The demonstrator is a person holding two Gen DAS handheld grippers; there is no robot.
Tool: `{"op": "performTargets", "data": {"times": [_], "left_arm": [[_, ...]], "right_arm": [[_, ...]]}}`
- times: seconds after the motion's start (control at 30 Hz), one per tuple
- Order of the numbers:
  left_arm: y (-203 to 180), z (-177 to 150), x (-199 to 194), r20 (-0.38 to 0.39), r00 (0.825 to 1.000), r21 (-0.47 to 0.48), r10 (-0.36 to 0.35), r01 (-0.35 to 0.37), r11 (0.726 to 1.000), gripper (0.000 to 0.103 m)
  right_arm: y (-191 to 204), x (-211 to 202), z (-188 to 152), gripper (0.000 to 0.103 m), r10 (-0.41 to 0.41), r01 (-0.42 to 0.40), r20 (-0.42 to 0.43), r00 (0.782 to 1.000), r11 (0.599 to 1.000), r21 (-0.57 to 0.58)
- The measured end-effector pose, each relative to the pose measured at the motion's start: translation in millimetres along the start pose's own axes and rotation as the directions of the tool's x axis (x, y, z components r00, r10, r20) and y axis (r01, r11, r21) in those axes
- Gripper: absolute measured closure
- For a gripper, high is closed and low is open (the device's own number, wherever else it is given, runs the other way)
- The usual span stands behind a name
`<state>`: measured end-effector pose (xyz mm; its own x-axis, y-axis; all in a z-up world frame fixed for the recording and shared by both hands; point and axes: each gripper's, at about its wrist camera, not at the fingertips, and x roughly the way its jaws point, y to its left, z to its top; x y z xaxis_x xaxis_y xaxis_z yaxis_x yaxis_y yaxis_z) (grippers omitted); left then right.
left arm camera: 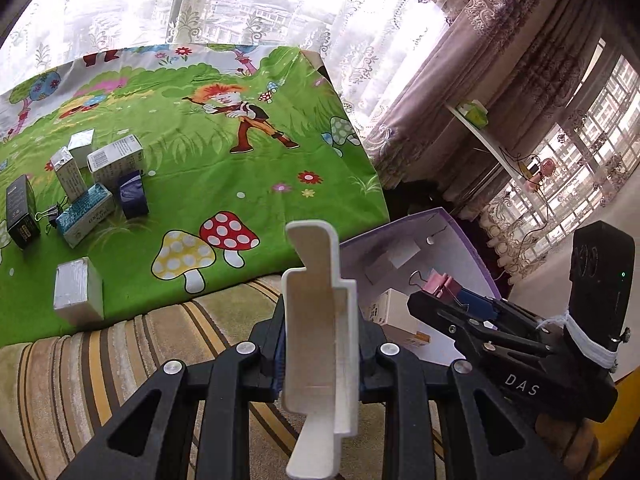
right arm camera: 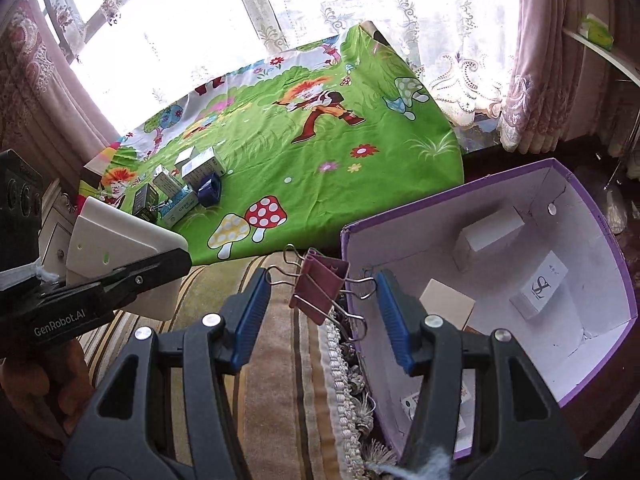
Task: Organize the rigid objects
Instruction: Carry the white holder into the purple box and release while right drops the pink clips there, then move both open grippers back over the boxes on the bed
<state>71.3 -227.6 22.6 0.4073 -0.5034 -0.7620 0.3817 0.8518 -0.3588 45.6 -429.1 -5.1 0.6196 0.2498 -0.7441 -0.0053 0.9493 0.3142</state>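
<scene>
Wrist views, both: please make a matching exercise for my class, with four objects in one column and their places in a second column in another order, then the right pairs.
Objects
1. pink binder clip
2. white plastic piece
3. dark blue object
4. logo-printed white carton

Places
A. on the green cloth
B. inside the purple box
C. between the fingers of the right claw
D. clamped in the left claw

Pairs: 1-C, 2-D, 3-A, 4-B

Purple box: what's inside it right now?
In the purple box: a white carton at the back, a logo carton, a beige card. The right claw covers the near corner.
</scene>
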Motion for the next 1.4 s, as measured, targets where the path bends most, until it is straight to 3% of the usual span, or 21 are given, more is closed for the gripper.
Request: {"op": "performTargets", "data": {"times": [0.2,0.5,0.57,0.63,0.7,0.8,1.2,1.4], "left_arm": [[-42,-8,16,-0.029,0.999,0.133,-0.044,0.047,0.99,0.077],[-89,-17,33,-0.076,0.986,0.293,-0.151,0.167,0.941,0.076],[-97,-20,37,-0.094,0.982,0.327,-0.163,0.185,0.927,0.071],[-100,-23,37,-0.089,0.984,0.347,-0.157,0.179,0.921,0.06],[-98,-22,36,-0.084,0.984,0.342,-0.154,0.174,0.924,0.049],[-93,-21,37,-0.091,0.983,0.313,-0.16,0.181,0.932,0.046],[-83,-18,37,-0.08,0.986,0.265,-0.149,0.165,0.95,0.045],[-77,-16,35,-0.066,0.99,0.244,-0.124,0.137,0.96,0.045]], "right_arm": [[-32,-10,-10,0.044,-0.062,0.061,0.011,0.998,0.997,0.048],[-70,-24,-17,0.044,-0.155,0.149,0.037,0.987,0.98,0.134],[-74,-26,-18,0.044,-0.165,0.158,0.04,0.985,0.976,0.15],[-77,-27,-18,0.042,-0.162,0.154,0.041,0.986,0.975,0.159],[-77,-27,-19,0.036,-0.161,0.152,0.042,0.986,0.974,0.165],[-76,-27,-18,0.029,-0.16,0.151,0.043,0.986,0.974,0.167],[-65,-23,-17,0.028,-0.165,0.158,0.04,0.986,0.978,0.135],[-58,-24,-17,0.028,-0.131,0.123,0.049,0.99,0.984,0.131]]}}
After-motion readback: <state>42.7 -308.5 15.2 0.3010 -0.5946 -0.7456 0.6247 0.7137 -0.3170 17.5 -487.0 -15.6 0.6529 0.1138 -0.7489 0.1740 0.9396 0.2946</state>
